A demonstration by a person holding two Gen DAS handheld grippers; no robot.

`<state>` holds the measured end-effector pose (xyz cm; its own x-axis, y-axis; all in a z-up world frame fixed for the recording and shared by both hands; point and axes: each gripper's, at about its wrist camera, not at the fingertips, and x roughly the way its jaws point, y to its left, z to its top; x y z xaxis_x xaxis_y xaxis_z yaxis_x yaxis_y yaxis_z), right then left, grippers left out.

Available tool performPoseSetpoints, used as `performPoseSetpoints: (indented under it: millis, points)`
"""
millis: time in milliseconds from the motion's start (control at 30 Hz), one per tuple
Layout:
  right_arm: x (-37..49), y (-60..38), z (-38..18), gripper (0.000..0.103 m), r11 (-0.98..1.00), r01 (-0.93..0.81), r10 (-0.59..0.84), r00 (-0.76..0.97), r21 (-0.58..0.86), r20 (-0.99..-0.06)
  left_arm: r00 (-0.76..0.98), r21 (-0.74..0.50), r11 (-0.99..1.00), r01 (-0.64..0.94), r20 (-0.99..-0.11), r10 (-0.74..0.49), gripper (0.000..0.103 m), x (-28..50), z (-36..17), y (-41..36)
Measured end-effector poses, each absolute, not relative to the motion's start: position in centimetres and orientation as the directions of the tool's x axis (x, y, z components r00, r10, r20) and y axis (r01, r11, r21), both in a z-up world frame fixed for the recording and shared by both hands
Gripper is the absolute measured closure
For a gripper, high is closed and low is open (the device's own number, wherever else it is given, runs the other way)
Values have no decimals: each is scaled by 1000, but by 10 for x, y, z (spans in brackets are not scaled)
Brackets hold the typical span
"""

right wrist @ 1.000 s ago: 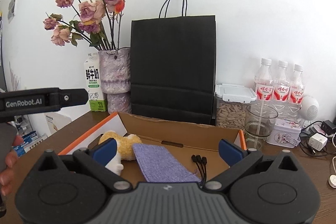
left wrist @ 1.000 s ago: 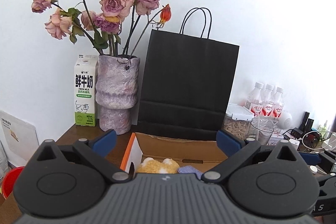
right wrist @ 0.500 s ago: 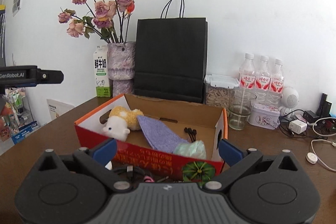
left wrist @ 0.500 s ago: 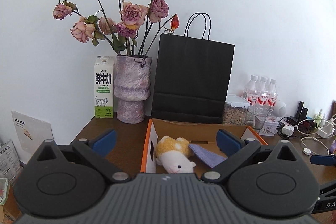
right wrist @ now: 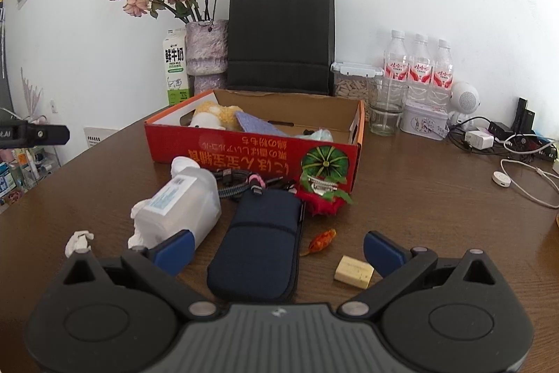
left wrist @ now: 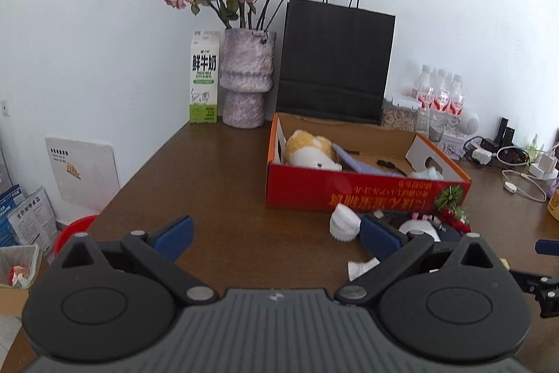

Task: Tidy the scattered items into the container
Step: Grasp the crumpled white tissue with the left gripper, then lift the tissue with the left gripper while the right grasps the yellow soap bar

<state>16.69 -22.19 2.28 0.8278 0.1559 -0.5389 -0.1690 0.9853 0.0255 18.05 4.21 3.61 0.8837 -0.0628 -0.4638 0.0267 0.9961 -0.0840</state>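
A red cardboard box (right wrist: 251, 154) (left wrist: 349, 189) stands mid-table and holds a plush toy (right wrist: 213, 117), a purple cloth (right wrist: 255, 124) and a small black cable. In front of it lie a white plastic bottle (right wrist: 178, 205), a navy pouch (right wrist: 260, 243), braided cables (right wrist: 237, 182), a red flower clip (right wrist: 323, 194), an orange candy (right wrist: 321, 242), a yellow eraser block (right wrist: 353, 271) and crumpled tissue (right wrist: 78, 242). My right gripper (right wrist: 277, 249) is open and empty above the pouch. My left gripper (left wrist: 276, 233) is open and empty, left of the items.
Behind the box stand a black paper bag (right wrist: 279, 34), a flower vase (right wrist: 204, 51), a milk carton (right wrist: 174, 72), water bottles (right wrist: 417, 65), a glass (right wrist: 386, 109), a tin and a nut jar. Chargers and cables (right wrist: 517, 149) lie at right.
Both grippers have pulled back from the box and dropped lower, bringing the scattered items in front of the box into view. Both stay open.
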Motion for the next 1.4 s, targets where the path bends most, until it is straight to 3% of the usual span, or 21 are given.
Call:
performPoseSetpoints:
  millis: [200, 400, 567, 767, 867, 900, 933, 1400]
  points:
    - [156, -220, 6, 0, 985, -170, 152, 798, 25, -583, 823, -92, 996, 21, -564, -70, 0, 162, -1, 39]
    - [151, -220, -2, 0, 984, -173, 158, 783, 34, -602, 801, -59, 997, 57, -593, -81, 1, 152, -20, 22]
    - [151, -219, -4, 0, 982, -186, 168, 776, 34, -608, 795, -22, 997, 69, -603, -68, 22, 160, -25, 10]
    - [151, -227, -7, 0, 986, -161, 154, 777, 43, -610, 773, -28, 996, 86, -629, -85, 35, 166, -30, 3]
    - [155, -233, -9, 0, 989, -143, 138, 776, 41, -616, 762, -42, 996, 81, -641, -89, 57, 167, -34, 4]
    - [156, -234, -10, 0, 989, -139, 134, 776, 40, -616, 757, -47, 996, 81, -647, -92, 76, 168, -35, 4]
    - [157, -236, -11, 0, 990, -135, 131, 776, 41, -616, 757, -51, 995, 82, -647, -96, 81, 168, -36, 4]
    - [179, -265, -11, 0, 999, -41, 11, 795, -36, -606, 832, -113, 993, -11, -553, -54, 82, 169, -11, 22]
